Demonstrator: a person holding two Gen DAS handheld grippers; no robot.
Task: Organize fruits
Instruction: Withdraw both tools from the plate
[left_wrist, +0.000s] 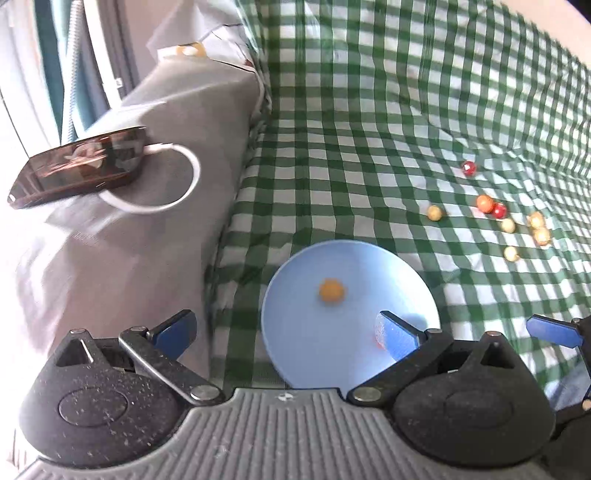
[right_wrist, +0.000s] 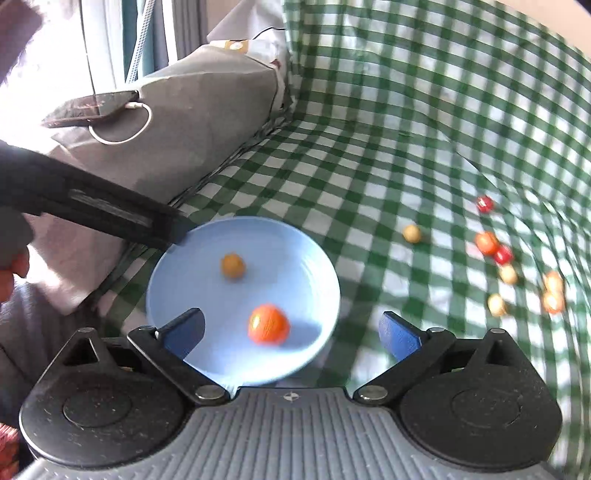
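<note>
- Blue pads on both grippers. Left gripper (left_wrist: 286, 328) stands with its jaws spread wide, nothing between the pads. Right gripper (right_wrist: 291, 328) likewise spread wide and empty.
- Pale blue plate (right_wrist: 192, 273) lies on the checked cloth just ahead of both grippers. Left gripper's right pad sits over the plate's rim at about 5 o'clock; right gripper's left pad overlaps the rim at about 7 o'clock.
- Two fruits on the plate: a larger orange fruit (right_wrist: 268, 324) toward 6 o'clock, blurred, and a smaller amber fruit (right_wrist: 233, 265) near the centre, slightly toward 11 o'clock. They lie apart.
- A black gripper body (right_wrist: 92, 206) reaches the plate's rim at 10 o'clock in the right wrist view; a fingertip shows at the far left edge.
- Green-and-white gingham cloth (left_wrist: 369, 129) covers the surface and rises behind.
- Loose fruits at 2 to 3 o'clock from the plate, well apart from it: a pale yellow fruit (right_wrist: 412, 233) nearest, then an orange one touching a red one (right_wrist: 503, 254), several yellowish ones beyond, and a lone red fruit (right_wrist: 484, 204) farthest.
- Grey cushion (left_wrist: 177, 122) at 10 o'clock, with a dark phone (left_wrist: 79, 166) and a looped white cable (left_wrist: 184, 173) on it.
</note>
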